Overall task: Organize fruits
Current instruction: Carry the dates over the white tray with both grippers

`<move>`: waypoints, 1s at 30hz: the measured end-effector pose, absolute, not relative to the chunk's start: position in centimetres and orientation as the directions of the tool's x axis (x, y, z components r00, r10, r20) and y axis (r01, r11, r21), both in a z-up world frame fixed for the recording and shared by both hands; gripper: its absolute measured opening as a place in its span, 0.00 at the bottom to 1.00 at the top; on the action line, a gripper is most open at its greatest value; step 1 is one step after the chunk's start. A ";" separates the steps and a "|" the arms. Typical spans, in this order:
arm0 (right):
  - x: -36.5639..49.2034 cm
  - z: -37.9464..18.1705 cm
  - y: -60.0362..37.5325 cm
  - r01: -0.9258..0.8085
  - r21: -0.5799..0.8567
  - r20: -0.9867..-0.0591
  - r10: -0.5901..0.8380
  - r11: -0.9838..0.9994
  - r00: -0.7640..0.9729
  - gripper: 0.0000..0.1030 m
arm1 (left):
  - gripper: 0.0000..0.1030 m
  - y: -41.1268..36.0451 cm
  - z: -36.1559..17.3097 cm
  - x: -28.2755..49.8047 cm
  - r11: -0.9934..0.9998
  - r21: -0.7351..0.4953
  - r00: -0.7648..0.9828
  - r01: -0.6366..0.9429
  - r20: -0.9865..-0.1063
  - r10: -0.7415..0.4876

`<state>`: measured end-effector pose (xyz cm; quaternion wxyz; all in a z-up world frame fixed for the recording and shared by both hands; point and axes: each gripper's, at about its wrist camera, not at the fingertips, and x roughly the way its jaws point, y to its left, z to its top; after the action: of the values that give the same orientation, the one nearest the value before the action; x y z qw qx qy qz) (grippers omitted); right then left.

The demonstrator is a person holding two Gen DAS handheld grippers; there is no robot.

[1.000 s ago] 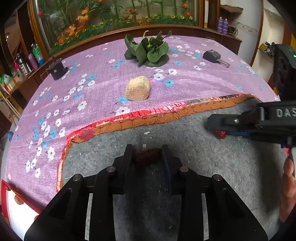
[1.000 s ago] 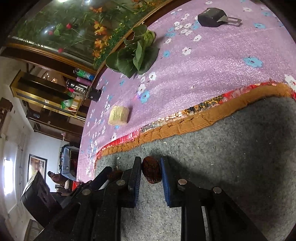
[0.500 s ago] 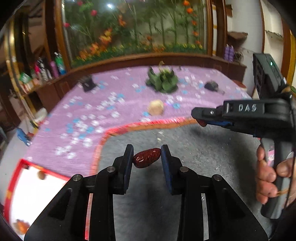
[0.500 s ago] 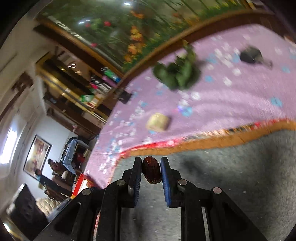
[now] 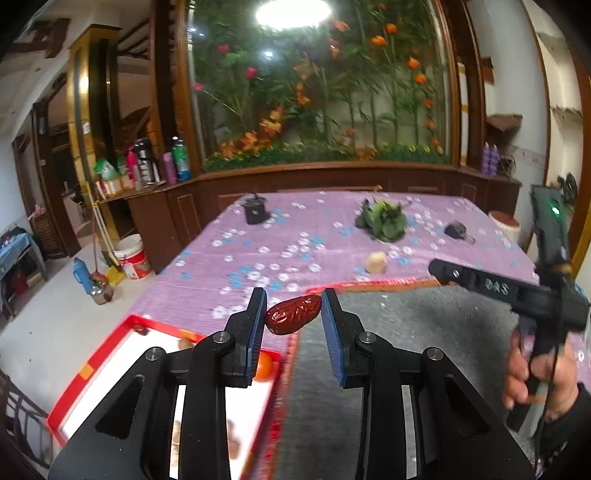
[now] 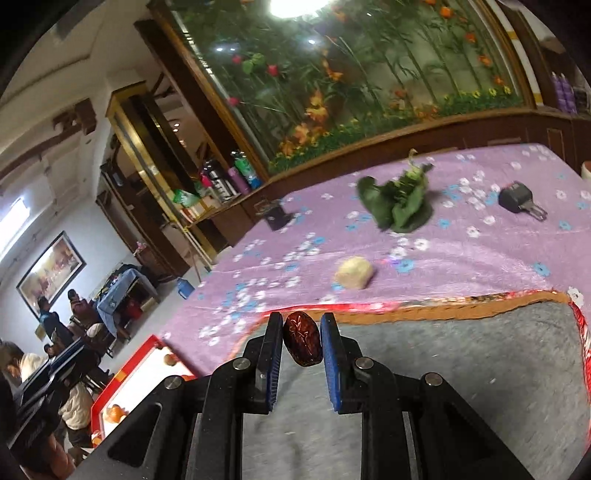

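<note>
purple cloth [image 5: 258, 254]; wrinkled red dates [image 5: 293, 314]

A large glass display of artificial plants and flowers [image 5: 321, 92], framed in dark wood, fills the top centre of both views, with a bright ceiling light reflection [image 5: 293, 13] at its upper edge. Left of it stands a wooden cabinet with gold trim [image 5: 96, 110], bottles [image 5: 159, 162] lined on its ledge. The floor at left is pale, holding a white bucket [image 5: 131, 256]. A framed picture [image 6: 50, 267] hangs on the white wall at far left, above seated people [image 6: 75, 317].
</note>
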<state>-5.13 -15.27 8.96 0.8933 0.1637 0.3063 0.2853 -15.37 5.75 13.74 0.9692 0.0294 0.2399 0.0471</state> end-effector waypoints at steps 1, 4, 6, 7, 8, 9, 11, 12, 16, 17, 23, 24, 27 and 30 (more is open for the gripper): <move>-5.9 9.4 -14.6 -0.425 0.462 -0.444 0.618 0.778 0.649 0.19 | 0.29 6.1 13.9 -15.7 0.994 0.075 0.883 -0.084 -0.457 0.109; -7.9 10.6 -12.5 -0.475 0.465 -0.415 0.658 0.747 0.629 0.19 | 0.29 7.6 14.3 -16.7 0.992 0.057 0.889 -0.109 -0.440 0.123; -9.1 11.2 -10.8 -0.508 0.462 -0.396 0.681 0.727 0.616 0.19 | 0.29 8.7 14.4 -17.3 0.992 0.044 0.892 -0.121 -0.433 0.128; -9.7 11.6 -10.0 -0.526 0.455 -0.387 0.692 0.718 0.610 0.19 | 0.29 9.1 14.4 -17.5 0.991 0.039 0.893 -0.126 -0.431 0.131; -10.2 12.0 -9.0 -0.544 0.449 -0.380 0.703 0.708 0.601 0.19 | 0.29 9.5 14.4 -17.8 0.991 0.035 0.893 -0.132 -0.430 0.134; -10.7 12.4 -8.1 -0.562 0.442 -0.375 0.713 0.699 0.593 0.19 | 0.29 10.1 14.4 -18.1 0.990 0.029 0.893 -0.140 -0.428 0.138; -11.7 12.9 -6.4 -0.590 0.431 -0.367 0.730 0.683 0.577 0.19 | 0.29 11.0 14.4 -18.7 0.988 0.018 0.894 -0.154 -0.423 0.147; -12.3 13.1 -5.5 -0.607 0.426 -0.364 0.741 0.671 0.564 0.19 | 0.29 11.6 14.3 -19.0 0.987 0.013 0.893 -0.162 -0.423 0.152; -14.0 13.3 -2.5 -0.649 0.393 -0.372 0.759 0.651 0.535 0.19 | 0.29 13.4 14.0 -19.9 0.981 -0.010 0.891 -0.191 -0.421 0.169; -14.4 13.2 -1.6 -0.659 0.386 -0.379 0.763 0.645 0.524 0.19 | 0.29 14.0 13.9 -20.2 0.980 -0.016 0.890 -0.200 -0.422 0.175; -14.8 12.0 2.0 -0.692 0.368 -0.420 0.775 0.622 0.473 0.19 | 0.29 16.3 13.4 -21.4 0.969 -0.034 0.880 -0.246 -0.427 0.208; -14.8 11.8 2.3 -0.696 0.366 -0.424 0.776 0.618 0.466 0.19 | 0.29 16.6 13.4 -21.6 0.967 -0.033 0.878 -0.251 -0.429 0.213; -15.0 11.3 3.6 -0.708 0.368 -0.437 0.784 0.603 0.441 0.19 | 0.29 17.4 13.0 -22.1 0.963 -0.020 0.871 -0.270 -0.432 0.235; -14.9 10.7 4.8 -0.716 0.371 -0.451 0.789 0.591 0.417 0.19 | 0.29 18.2 12.5 -22.7 0.959 -0.020 0.864 -0.283 -0.440 0.245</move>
<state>-14.92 4.82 10.71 0.8397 0.0602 0.3009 0.4481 -22.66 18.18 12.53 0.9645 -0.0419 0.2220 0.1369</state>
